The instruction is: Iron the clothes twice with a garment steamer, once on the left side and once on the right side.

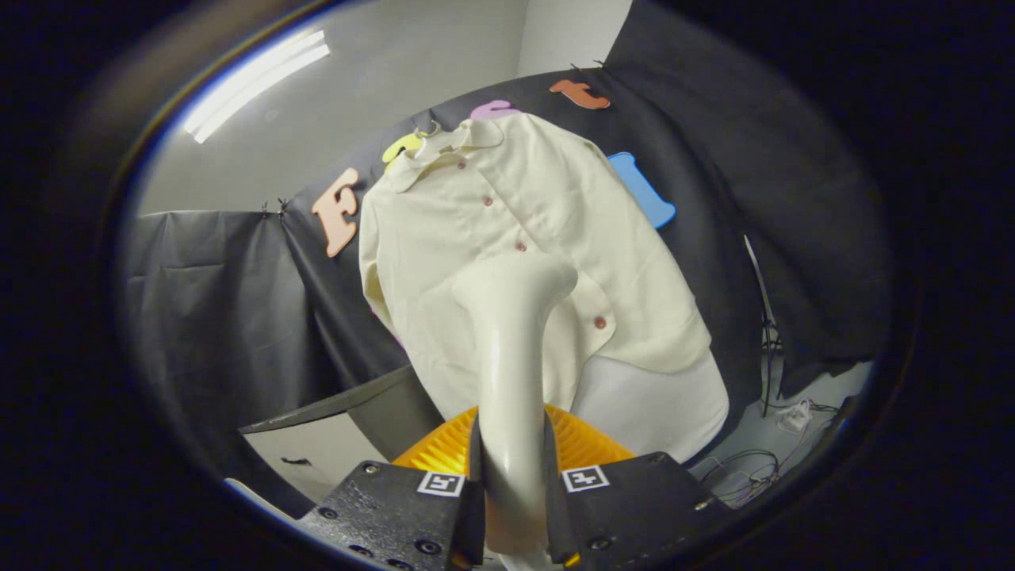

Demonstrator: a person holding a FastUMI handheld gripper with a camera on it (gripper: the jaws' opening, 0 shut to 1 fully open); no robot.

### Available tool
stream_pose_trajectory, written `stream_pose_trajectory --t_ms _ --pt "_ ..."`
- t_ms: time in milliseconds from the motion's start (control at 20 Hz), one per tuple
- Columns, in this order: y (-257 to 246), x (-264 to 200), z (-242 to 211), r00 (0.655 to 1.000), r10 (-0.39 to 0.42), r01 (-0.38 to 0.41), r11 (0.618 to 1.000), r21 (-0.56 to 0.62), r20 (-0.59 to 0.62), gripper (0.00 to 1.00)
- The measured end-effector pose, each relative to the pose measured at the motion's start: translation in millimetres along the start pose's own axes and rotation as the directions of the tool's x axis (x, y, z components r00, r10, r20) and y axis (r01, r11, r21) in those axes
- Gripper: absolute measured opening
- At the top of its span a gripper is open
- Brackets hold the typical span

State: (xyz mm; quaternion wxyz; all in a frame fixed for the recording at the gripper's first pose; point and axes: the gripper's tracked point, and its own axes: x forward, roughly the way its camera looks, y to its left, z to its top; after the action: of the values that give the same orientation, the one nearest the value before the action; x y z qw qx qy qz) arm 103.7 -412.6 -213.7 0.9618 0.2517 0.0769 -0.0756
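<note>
gripper (511, 468): closed on the handle of the garment steamer, one finger pressed to each side of it, no gap showing.
garment steamer (511, 349): pale, glossy, long-necked; stands up from between the fingers, its head at mid-height of the shirt, near the placket. whether the head touches the cloth i cannot tell.
shirt (507, 238): cream, buttoned, collared; hangs on a hanger (426, 136) against the booth wall, beyond the fingers. lower hem lifts off a paler under-layer on one side.
buttons (521, 247): reddish, in a line down the front, one low by the hem.
cables (753, 468): loose on the floor beside the shirt's lower edge.
handling, steamer: hard smooth plastic, likely slippery; looks top-heavy with the head far from the grip. a hold low on the handle, as now, suits it, kept firm so the neck does not swing.
handling, shirt: light, soft, free-hanging; will likely push away and sway under the head, so gentle contact only.
task standing: steamer in hand and up at the shirt; which side is being done i cannot judge.
risk: head snagging on buttons or placket.
</note>
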Motion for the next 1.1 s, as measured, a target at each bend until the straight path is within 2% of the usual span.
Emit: stream_pose_trajectory --t_ms 150,400,700,850,950,1100 --pt "-5 11 42 0.999 -0.025 0.027 0.998 -0.050 0.036 0.30" --pt "-11 52 124 0.991 -0.062 0.066 0.997 -0.040 0.115 0.30" --pt "-14 114 190 0.980 -0.107 0.126 0.986 -0.109 0.168 0.30" --pt "-15 141 206 0.977 -0.105 0.125 0.987 -0.103 0.183 0.30" --pt "-20 155 202 0.975 -0.107 0.126 0.988 -0.087 0.194 0.31" --pt "-21 161 193 0.975 -0.078 0.086 0.996 -0.028 0.210 0.31"
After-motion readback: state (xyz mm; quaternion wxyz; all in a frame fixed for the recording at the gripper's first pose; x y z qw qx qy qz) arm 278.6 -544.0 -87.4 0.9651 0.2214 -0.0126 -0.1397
